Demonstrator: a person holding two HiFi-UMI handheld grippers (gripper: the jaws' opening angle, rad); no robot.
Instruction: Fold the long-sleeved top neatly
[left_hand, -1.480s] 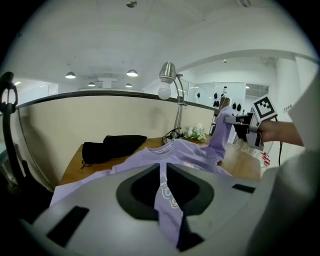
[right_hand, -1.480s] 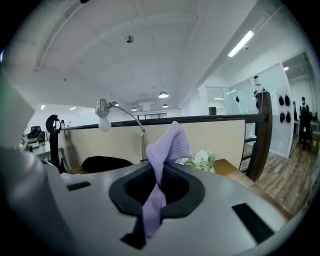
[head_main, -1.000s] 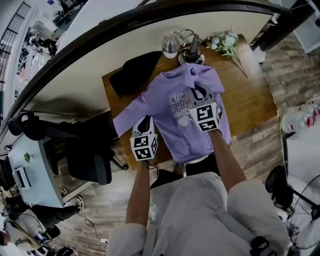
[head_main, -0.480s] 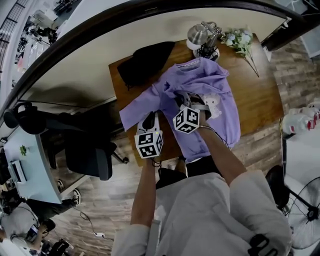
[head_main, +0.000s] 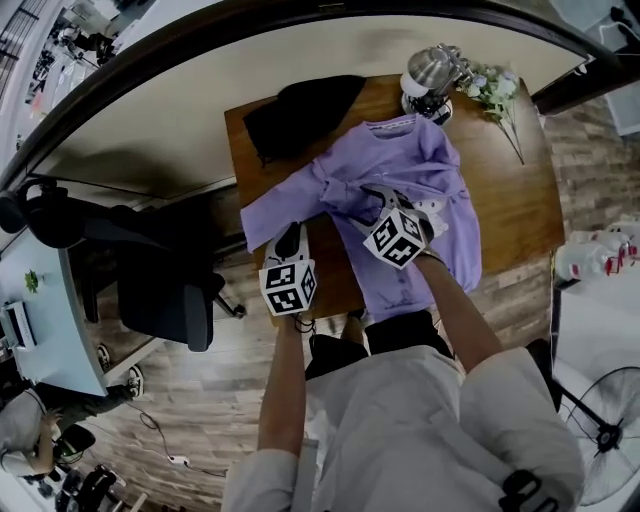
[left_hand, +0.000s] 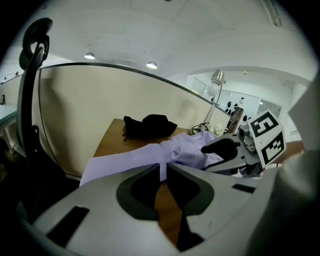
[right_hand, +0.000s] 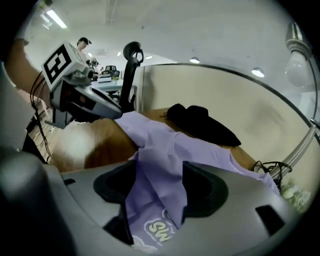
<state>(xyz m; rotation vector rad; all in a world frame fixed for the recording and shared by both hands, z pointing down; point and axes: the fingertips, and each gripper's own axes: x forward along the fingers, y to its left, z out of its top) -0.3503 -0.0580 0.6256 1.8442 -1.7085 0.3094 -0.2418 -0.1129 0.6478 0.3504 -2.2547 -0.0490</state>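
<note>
Right jaws opening; "SW" top (right_hand: 161, 186) between.

Soft even light from ceiling spots (left_hand: 151, 65) above me. Heavy fisheye bend, black corners in my gripper views. Foreground there soft-focus. Shadow on partition (head_main: 150, 170) off desk (head_main: 520, 200) left edge.

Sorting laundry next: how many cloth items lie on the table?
2: the purple top spread across the middle, and a black cloth bundle at the far left corner.
</note>
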